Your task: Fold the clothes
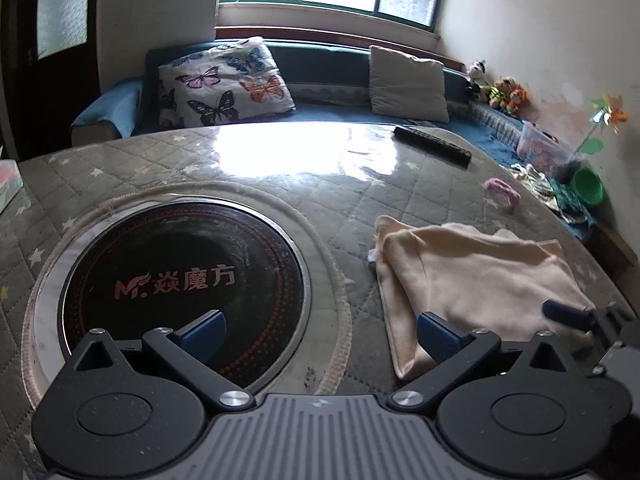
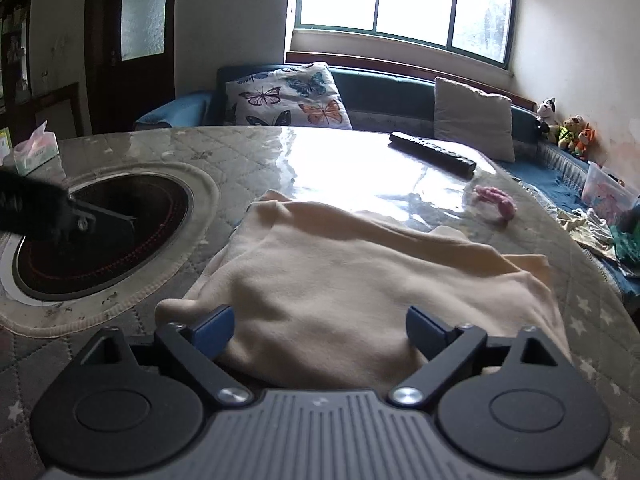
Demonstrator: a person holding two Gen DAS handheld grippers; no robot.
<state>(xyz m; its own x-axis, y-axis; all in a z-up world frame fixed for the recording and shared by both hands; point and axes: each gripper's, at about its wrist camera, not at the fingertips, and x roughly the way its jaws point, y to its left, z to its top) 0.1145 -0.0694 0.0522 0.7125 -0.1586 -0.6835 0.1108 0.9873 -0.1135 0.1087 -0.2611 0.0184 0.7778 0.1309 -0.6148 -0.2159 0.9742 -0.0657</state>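
Folded cream fleece garment point(image 2: 360, 280) lies directly ahead of the right gripper point(image 2: 319, 330), fingers spread and empty, while the equally released left gripper point(image 1: 320, 334) hovers beside its left edge.

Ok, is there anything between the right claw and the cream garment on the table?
Nothing visible. The right claw is open with the cream garment directly ahead of its fingers. The remote and the pink item lie beyond the garment, out of the way.
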